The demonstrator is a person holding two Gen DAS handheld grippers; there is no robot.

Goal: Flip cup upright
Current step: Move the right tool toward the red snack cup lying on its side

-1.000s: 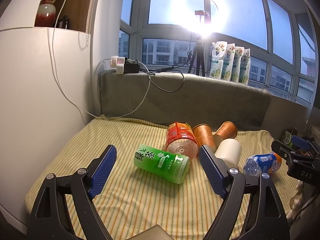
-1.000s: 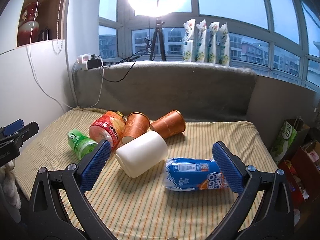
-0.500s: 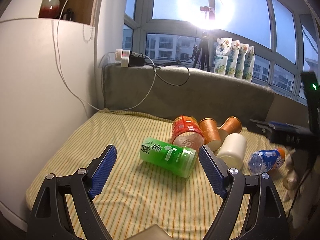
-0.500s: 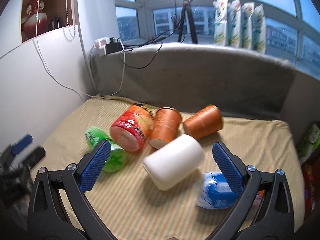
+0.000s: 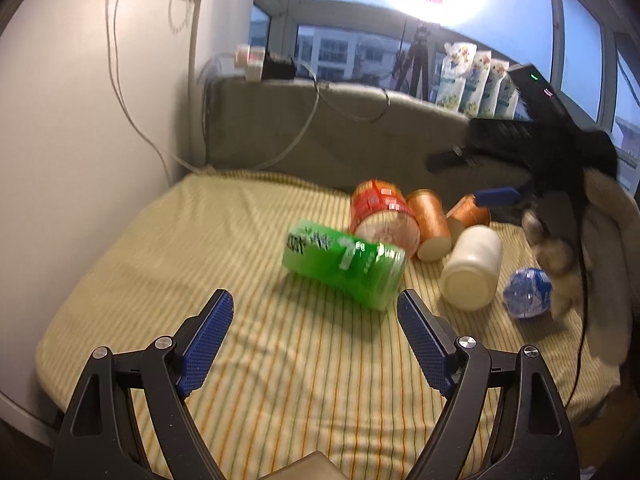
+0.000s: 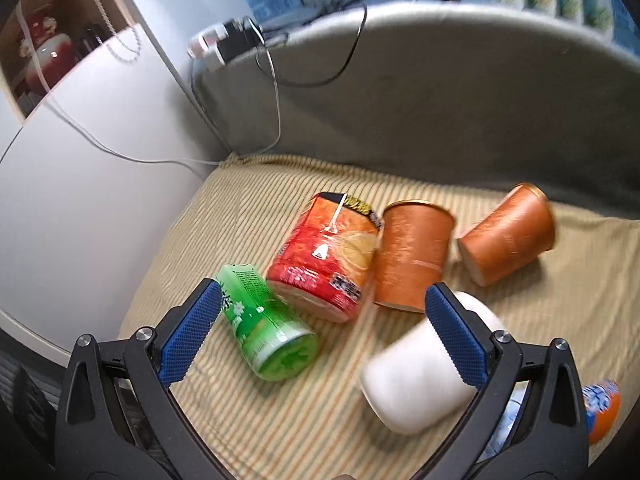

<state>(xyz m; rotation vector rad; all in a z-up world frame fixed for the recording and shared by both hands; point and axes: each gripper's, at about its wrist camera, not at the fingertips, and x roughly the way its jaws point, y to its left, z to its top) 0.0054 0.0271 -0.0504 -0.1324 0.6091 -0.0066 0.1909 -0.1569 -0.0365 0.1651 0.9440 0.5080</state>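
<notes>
Several cups lie on their sides on a striped cloth: a green cup (image 5: 344, 266) (image 6: 266, 330), a red noodle cup (image 5: 380, 212) (image 6: 326, 258), two orange cups (image 6: 412, 256) (image 6: 508, 234), a white cup (image 5: 474, 268) (image 6: 416, 384) and a blue-orange cup (image 5: 528, 292) (image 6: 600, 408). My left gripper (image 5: 316, 340) is open and empty, just in front of the green cup. My right gripper (image 6: 320, 336) is open and empty, above the green, red and white cups; it also shows in the left wrist view (image 5: 496, 196) over the orange cups.
A grey padded backrest (image 6: 440, 92) bounds the far side, with a power strip and cables (image 6: 228, 42) on it. A white cabinet (image 5: 80, 140) stands at the left. Pouches (image 5: 476, 84) and a ring light tripod stand on the sill.
My right gripper has moved forward, left and higher over the cups, tilting down. My left gripper has moved a little closer to the green cup. Both stay open.
</notes>
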